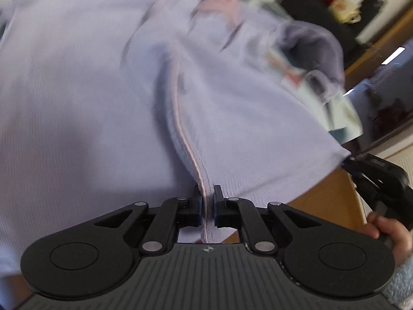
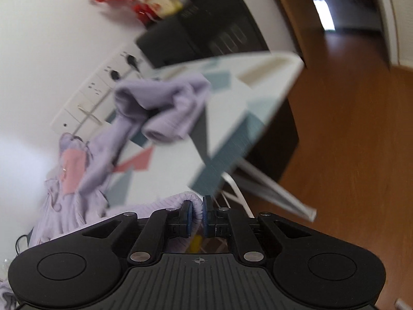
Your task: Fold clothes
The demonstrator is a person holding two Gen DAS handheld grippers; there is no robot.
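Left wrist view: left gripper [image 1: 207, 193], fingers clamped on a ribbed hem fold of the lilac garment [image 1: 90, 103]; the pinched ridge runs straight ahead from the fingers, up the middle of the picture, cloth spreading to both sides and filling most of the frame. At far right, right gripper [image 1: 374, 178] in a hand [image 1: 392, 232], meeting the same garment at its lower corner, well apart from the left grip along the hem. Right wrist view: right gripper [image 2: 197, 208], fingers pressed together on a rolled lilac edge; remainder of the garment lies ahead and to the left, one sleeve [image 2: 165, 106] bunched on the patterned ironing board [image 2: 258, 77], body trailing down the left side. Wooden floor [image 2: 348, 155] to the right. Judgement: the hem spans between the two grips, long axis hand to hand, so the coming move likely turns on drawing that edge taut and carrying it toward the sleeve end. Blur limits finer detail.
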